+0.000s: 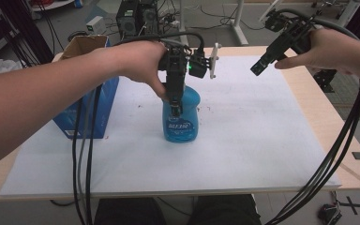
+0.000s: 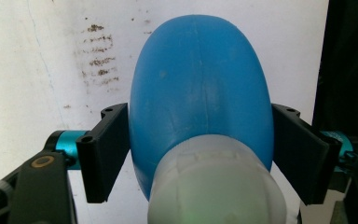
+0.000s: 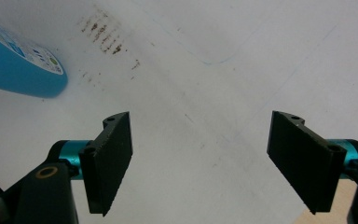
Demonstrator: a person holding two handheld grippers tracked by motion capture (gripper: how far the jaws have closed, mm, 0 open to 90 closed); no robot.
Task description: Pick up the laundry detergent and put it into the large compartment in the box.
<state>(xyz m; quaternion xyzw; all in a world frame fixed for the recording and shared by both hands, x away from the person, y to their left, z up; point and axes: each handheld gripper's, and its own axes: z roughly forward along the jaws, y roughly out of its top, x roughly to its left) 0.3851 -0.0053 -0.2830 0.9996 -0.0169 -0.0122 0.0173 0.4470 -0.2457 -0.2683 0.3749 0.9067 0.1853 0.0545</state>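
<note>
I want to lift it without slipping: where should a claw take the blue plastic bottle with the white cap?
Grip the blue plastic bottle at its narrowed upper body below the white cap, coming from above: it stands upright, and the left claw already straddles it there.

Each hand-held gripper has two flat black jaws with small screw holes, set on turquoise metal rods. The left hand-held gripper [image 1: 174,101] carries a green light and a grey plate. Thick black cables hang from the right hand-held gripper [image 1: 258,69]. Forearms are bare.
</note>
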